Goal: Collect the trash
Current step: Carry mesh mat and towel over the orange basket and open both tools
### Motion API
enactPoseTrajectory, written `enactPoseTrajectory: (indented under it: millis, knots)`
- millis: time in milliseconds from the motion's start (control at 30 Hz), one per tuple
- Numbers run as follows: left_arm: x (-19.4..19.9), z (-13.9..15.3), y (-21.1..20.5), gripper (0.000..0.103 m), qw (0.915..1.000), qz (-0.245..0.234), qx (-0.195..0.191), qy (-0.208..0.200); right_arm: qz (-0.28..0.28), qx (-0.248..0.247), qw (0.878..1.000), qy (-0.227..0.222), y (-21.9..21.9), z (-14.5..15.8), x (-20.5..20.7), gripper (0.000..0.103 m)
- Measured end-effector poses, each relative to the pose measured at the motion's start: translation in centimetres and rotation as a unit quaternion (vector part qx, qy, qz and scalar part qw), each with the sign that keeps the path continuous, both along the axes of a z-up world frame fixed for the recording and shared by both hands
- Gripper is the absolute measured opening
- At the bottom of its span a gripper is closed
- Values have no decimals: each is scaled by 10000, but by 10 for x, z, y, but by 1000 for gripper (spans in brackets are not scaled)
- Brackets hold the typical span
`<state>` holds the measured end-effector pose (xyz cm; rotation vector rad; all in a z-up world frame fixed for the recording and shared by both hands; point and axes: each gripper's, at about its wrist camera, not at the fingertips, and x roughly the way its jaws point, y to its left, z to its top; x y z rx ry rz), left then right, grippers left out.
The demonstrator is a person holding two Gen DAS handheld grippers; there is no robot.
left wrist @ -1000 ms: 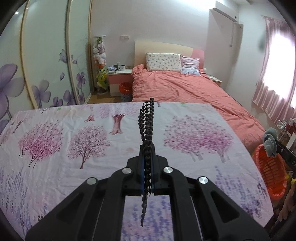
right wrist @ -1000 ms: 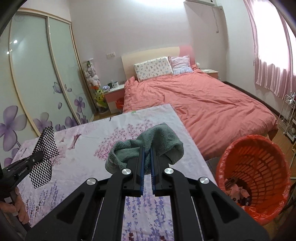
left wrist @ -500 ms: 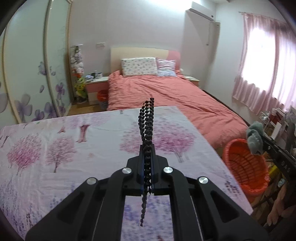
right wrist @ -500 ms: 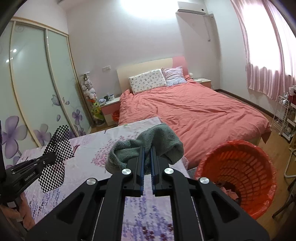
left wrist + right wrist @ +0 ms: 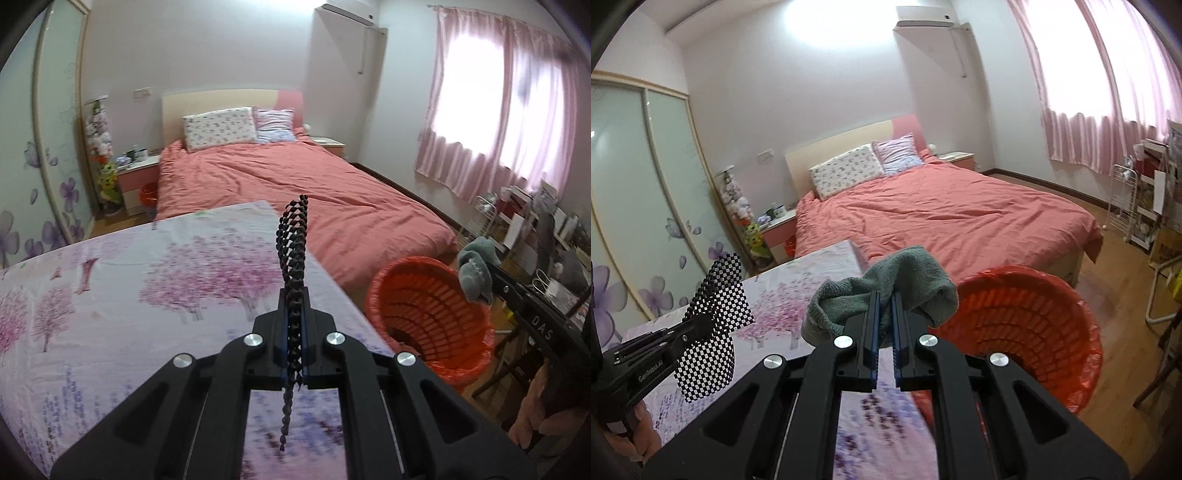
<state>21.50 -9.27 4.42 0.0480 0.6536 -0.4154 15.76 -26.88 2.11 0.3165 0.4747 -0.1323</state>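
Both claws have swung toward the orange basket (image 5: 1027, 317). Left claw (image 5: 293, 325), clamped on the checkered piece (image 5: 293, 240), hangs over the counter (image 5: 110, 295) left of it; right claw (image 5: 884, 314), clamped on the grey sock (image 5: 908, 280), should centre over the basket's mouth before opening.

The near rim of the basket (image 5: 1027, 325) is hidden behind the right gripper (image 5: 884, 306) and the sock (image 5: 886, 291) it clamps. In the left wrist view, the mesh (image 5: 291, 258) shows only edge-on, its lower end blurred, and the cloth's (image 5: 110, 295) print beside it is smeared. The basket's contents are too dark to identify.
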Motion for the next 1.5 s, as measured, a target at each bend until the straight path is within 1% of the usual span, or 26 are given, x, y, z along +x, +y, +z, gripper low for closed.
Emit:
enactPoseTrajectory:
  millis: [167,367,600,700,867,967,1033,1067,1100,1200,1267,1333,1400,1433,1467,1500]
  knots:
    - [-4,-5,-38,6,9995,-328,-20,28,-217,58,9997,66,-22,-9,-6,6]
    - [-8,-19,-88,6,9973,-723,2,117,-501,188,9985,142,-53,-21,-12,6]
    - [-6,-37,-134,6,9944,-1024,58,258,-694,337,9967,240,-79,-33,-11,6]
    - [-2,-46,-153,6,9927,-1141,33,385,-740,370,9962,282,-88,-39,-9,6]
    - [2,-61,-184,6,9894,-1361,65,495,-831,567,9942,375,-107,-50,-5,6]
    - [6,-66,-195,7,9883,-1432,102,523,-831,774,9927,414,-119,-55,-2,6]
    - [11,-71,-199,16,9883,-1406,118,585,-805,859,9918,490,-125,-59,2,8]
    - [14,-73,-199,27,9884,-1384,124,613,-788,892,9915,519,-128,-61,3,8]
    - [17,-74,-199,33,9888,-1342,136,637,-777,953,9908,561,-129,-64,5,10]
    - [22,-79,-197,34,9897,-1260,213,638,-744,1069,9894,635,-132,-71,6,18]
    - [25,-83,-190,36,9908,-1155,260,656,-734,1090,9890,684,-130,-74,6,27]
    - [29,-84,-181,37,9920,-1039,282,660,-749,1047,9890,731,-126,-75,4,39]
    - [30,-82,-170,38,9930,-948,296,643,-781,963,9894,750,-122,-73,1,44]
    - [30,-80,-165,39,9935,-902,309,614,-806,876,9901,745,-118,-70,-2,51]
    - [29,-78,-158,42,9943,-851,319,562,-849,752,9909,718,-114,-65,-6,56]
    - [26,-75,-149,47,9952,-781,332,480,-898,612,9919,651,-110,-60,-11,67]
